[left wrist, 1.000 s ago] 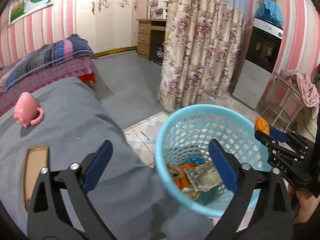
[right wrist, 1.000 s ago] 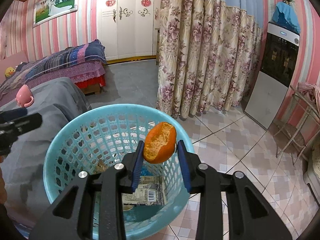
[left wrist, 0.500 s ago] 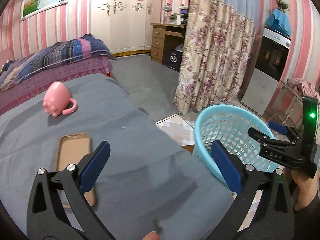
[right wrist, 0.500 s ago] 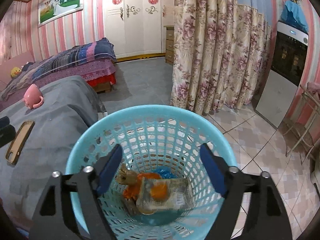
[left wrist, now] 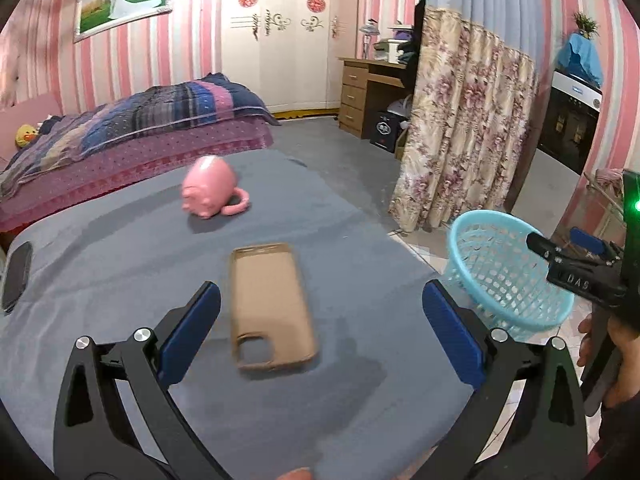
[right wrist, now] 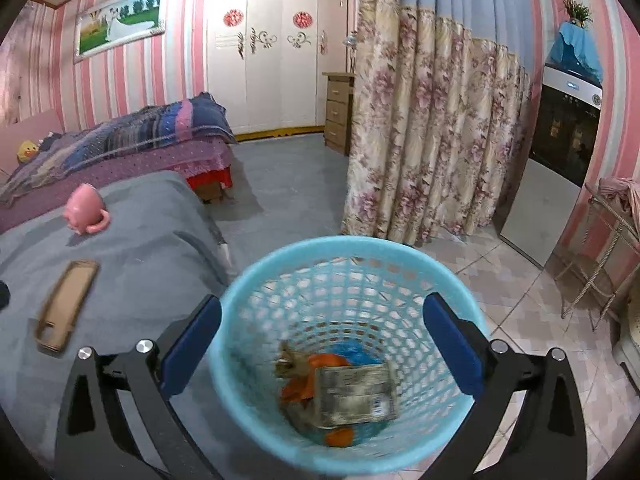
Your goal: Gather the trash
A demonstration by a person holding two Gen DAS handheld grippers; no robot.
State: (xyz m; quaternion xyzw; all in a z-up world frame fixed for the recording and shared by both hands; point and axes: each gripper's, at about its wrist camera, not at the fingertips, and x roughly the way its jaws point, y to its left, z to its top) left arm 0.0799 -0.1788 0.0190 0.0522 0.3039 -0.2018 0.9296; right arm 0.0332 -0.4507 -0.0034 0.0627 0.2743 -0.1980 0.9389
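Observation:
A light blue mesh basket [right wrist: 248, 360] stands on the tiled floor beside the grey table; it also shows in the left wrist view [left wrist: 476, 236]. Inside it lie orange peel [right wrist: 308, 368], a crumpled printed wrapper [right wrist: 356, 394] and other scraps. My right gripper [right wrist: 322, 344] is open and empty, directly above the basket; it also shows in the left wrist view [left wrist: 568, 254]. My left gripper [left wrist: 320, 328] is open and empty above the grey table [left wrist: 120, 264], over a tan phone case [left wrist: 270, 302].
A pink pig-shaped mug [left wrist: 210, 192] lies on the table behind the case. A dark phone [left wrist: 16, 274] sits at the table's left edge. A bed [left wrist: 132, 128], a floral curtain [left wrist: 460, 128], a wooden desk [left wrist: 368, 92] and a wire rack [right wrist: 604, 252] surround the area.
My right gripper opened and the orange peel dropped into the basket. My left gripper swung left from the basket to over the table and phone case.

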